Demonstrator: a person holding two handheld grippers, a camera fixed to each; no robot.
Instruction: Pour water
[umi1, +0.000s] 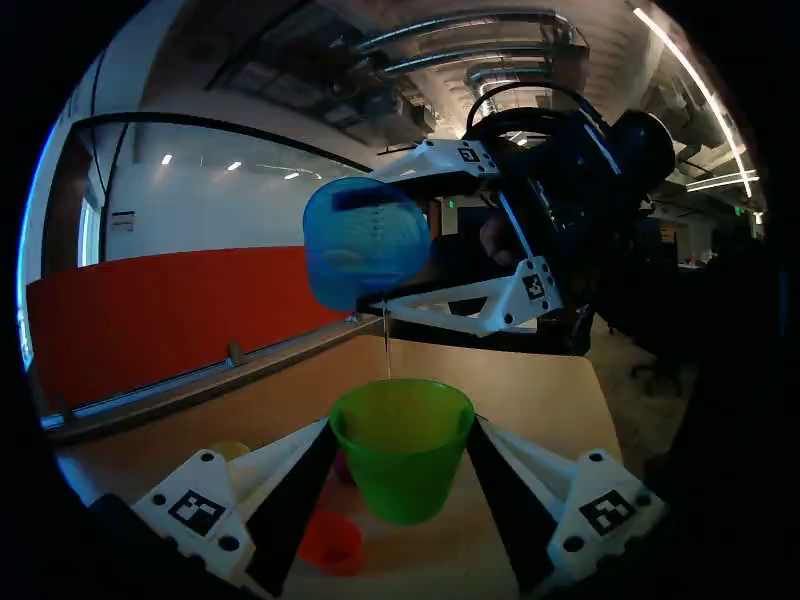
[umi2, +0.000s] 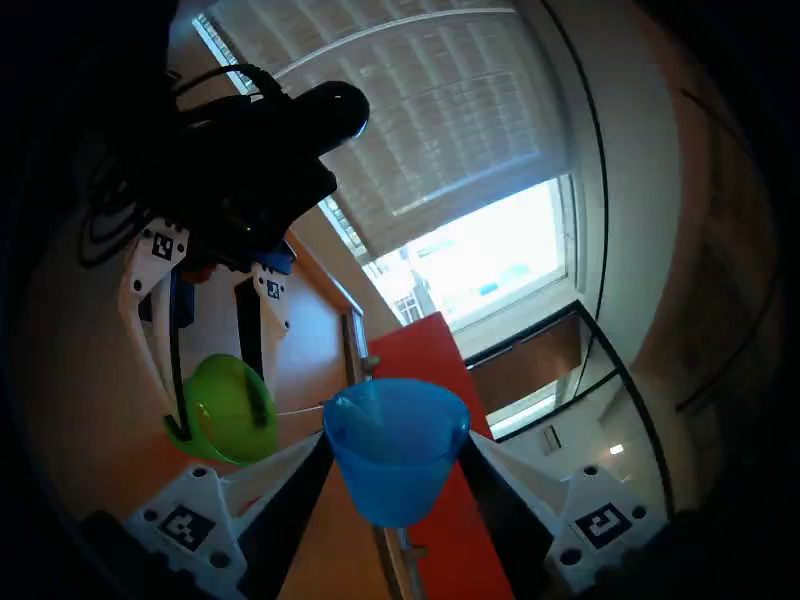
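Our left gripper (umi1: 400, 432) clasps a green cup (umi1: 402, 475) upright between both fingers, above a pale table (umi1: 540, 385). Just above it, our right gripper (umi2: 396, 440) pinches a blue cup (umi2: 397, 475), tipped toward the green one. A thin stream of water (umi1: 386, 345) falls from the blue rim into the green cup. To pour well, we judge the tilt should deepen slowly, with the green cup level and centred under the stream.
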